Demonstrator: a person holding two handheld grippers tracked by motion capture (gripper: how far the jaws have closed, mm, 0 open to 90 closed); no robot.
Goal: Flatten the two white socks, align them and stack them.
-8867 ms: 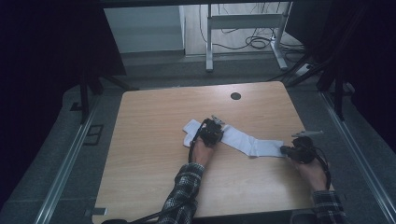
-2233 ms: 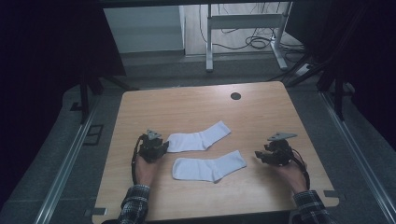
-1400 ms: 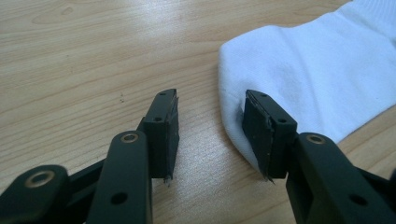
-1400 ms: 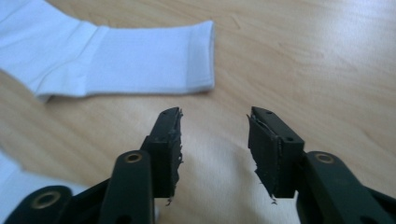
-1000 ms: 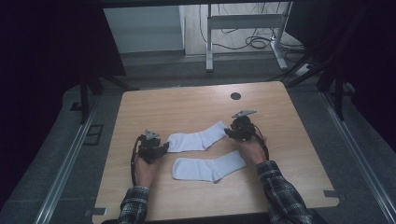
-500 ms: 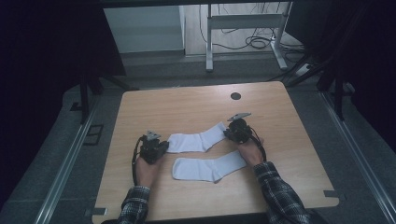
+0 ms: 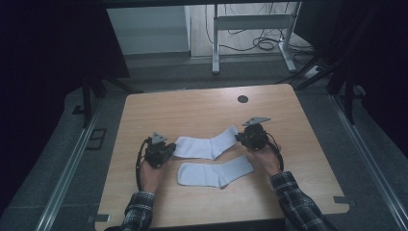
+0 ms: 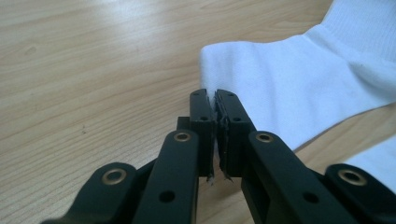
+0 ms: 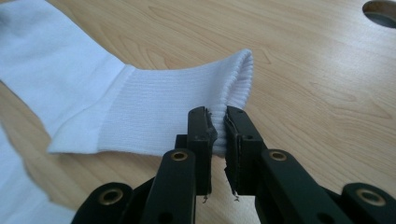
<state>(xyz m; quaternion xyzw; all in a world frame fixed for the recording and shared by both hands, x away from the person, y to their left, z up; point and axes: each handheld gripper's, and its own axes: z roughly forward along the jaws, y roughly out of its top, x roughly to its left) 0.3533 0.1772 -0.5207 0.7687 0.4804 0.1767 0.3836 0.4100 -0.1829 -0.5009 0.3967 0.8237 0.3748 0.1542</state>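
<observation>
Two white socks lie on the wooden table point(image 7: 202, 110). The farther sock point(image 7: 207, 145) runs between both grippers. My left gripper point(image 7: 169, 150) is shut on its toe end; in the left gripper view the jaws, which have just been closing, pinch the sock's edge point(image 8: 280, 88). My right gripper point(image 7: 239, 137) is shut on the ribbed cuff point(image 9: 163, 107), its jaws also just closed, with the cuff lifted slightly off the wood. The nearer sock point(image 7: 216, 172) lies flat between the person's forearms.
A round cable hole point(image 7: 243, 99) sits near the table's far edge. The nearer sock's edge shows at the lower right point(image 8: 378, 161) of the left gripper view and at the lower left point(image 9: 14, 191) of the right gripper view. Dark floor and desk legs lie beyond the table.
The right hand came in from the table's right side to the farther sock's cuff and then drew it slightly right. The left hand stayed at the toe end.
</observation>
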